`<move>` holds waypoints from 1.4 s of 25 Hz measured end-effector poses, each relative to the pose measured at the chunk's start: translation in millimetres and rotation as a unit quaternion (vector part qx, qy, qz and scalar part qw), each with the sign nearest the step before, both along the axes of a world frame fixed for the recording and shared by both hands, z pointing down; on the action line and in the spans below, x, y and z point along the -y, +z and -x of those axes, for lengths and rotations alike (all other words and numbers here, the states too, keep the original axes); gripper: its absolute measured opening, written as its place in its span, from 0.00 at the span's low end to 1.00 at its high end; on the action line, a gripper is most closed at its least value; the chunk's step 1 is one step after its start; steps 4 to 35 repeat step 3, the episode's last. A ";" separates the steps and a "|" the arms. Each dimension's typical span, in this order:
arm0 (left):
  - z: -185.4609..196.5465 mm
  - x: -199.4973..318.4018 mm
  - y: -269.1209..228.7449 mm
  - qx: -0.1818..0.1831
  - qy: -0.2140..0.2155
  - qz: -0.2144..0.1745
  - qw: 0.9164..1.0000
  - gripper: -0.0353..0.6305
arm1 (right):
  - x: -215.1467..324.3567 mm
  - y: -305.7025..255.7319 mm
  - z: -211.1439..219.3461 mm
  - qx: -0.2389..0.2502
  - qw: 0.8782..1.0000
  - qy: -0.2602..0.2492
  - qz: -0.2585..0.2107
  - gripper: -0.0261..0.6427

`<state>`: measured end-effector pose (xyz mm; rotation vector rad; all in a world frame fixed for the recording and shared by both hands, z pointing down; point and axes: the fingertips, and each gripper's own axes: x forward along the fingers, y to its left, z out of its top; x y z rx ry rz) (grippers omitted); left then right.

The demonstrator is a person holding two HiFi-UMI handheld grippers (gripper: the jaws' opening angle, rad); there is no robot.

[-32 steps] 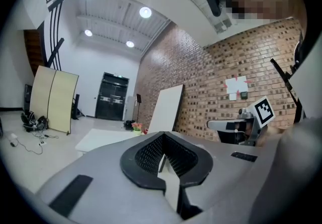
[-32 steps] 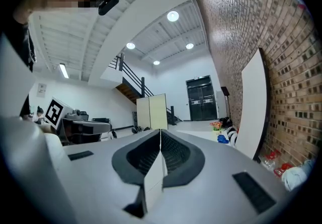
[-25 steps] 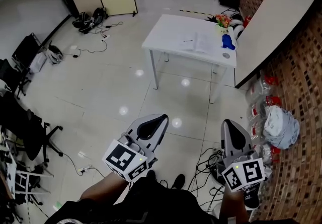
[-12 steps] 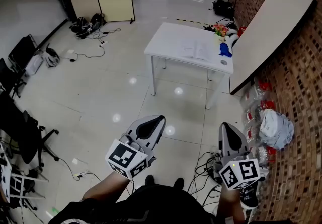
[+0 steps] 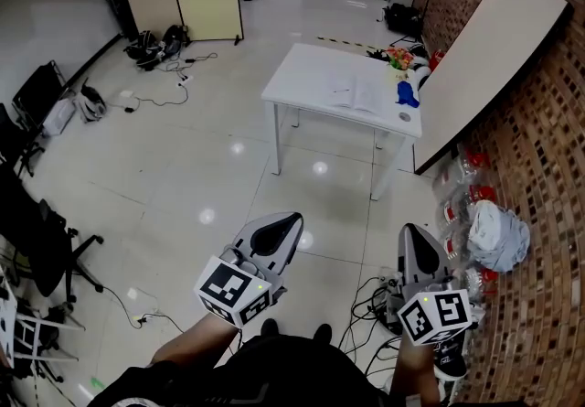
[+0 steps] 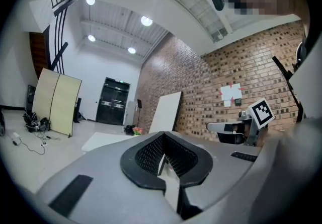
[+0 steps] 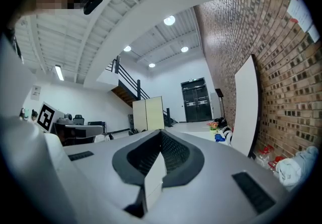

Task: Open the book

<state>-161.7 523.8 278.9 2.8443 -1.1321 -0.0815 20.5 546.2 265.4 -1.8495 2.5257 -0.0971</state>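
Head view, left to right.

Left gripper (image 5: 291,222): held low in front of me over the floor, in the same place as a second ago. Its own view showed the jaws pressed together with nothing between them.

White table (image 5: 302,76): well ahead of me. Over the last second it slid a little down the view and looked slightly smaller. I judged this to be my head shifting, not an approach.

Book (image 5: 356,92): flat on the tabletop, near the far right end, beside a blue object (image 5: 406,94). It showed as a pale spread that looked like open pages, but was too small to be sure.

Right gripper (image 5: 413,231): also low and unmoved, jaws closed on nothing.

Both tongs were well apart from the book, so the change did not bear on the task.
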 end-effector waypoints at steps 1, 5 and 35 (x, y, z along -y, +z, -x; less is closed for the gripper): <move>1.5 -0.8 -0.9 0.000 -0.001 -0.001 1.000 0.05 | -0.7 -0.1 1.5 0.001 1.000 0.000 0.001 0.04; 4.8 -2.3 -2.9 0.001 -0.002 -0.003 1.000 0.05 | -2.4 -0.6 5.0 0.004 1.000 -0.001 0.002 0.04; 4.8 -2.3 -2.9 0.001 -0.002 -0.003 1.000 0.05 | -2.4 -0.6 5.0 0.004 1.000 -0.001 0.002 0.04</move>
